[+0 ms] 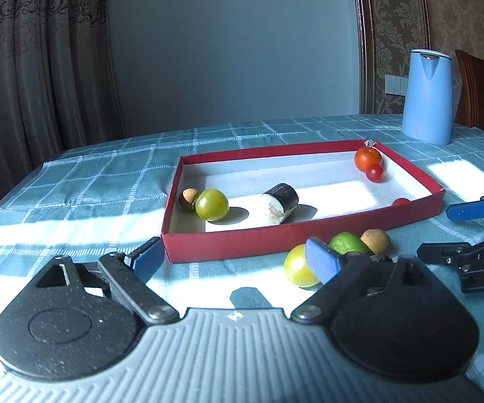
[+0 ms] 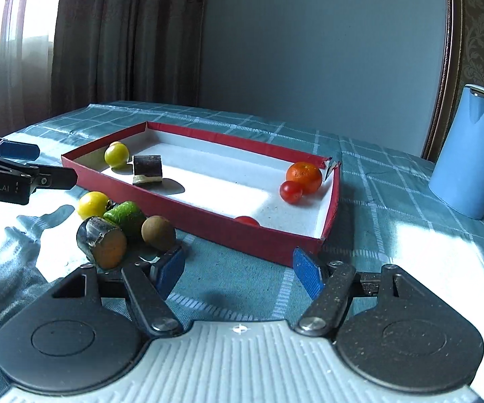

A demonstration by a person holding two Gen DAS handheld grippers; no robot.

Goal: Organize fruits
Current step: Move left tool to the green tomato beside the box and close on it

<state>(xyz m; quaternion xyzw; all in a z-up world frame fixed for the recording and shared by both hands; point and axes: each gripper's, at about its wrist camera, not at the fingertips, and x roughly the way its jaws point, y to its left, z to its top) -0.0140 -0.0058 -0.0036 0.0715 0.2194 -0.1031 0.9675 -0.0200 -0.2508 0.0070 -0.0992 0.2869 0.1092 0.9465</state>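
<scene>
Two hand-held grippers (image 1: 235, 262) (image 2: 238, 268) — one red tray (image 2: 208, 226)

Tray (image 2: 208, 225) middle open; loose fruit cluster (image 2: 124, 228) crowds near wall; kettle (image 2: 470, 154) well apart at right

Fruits (image 2: 304, 176) in red box (image 2: 208, 225)

Sunlight comes in through the curtain (image 2: 13, 50) on the left and falls in hard bright patches across the surface (image 1: 74, 181), nearly blown out white in places. The fruit in the box (image 1: 295, 235) throw short, sharp shadows. The back wall stays dim and grey. Both views bend strongly at the edges, with dark corners. Focus is fairly crisp throughout.
</scene>
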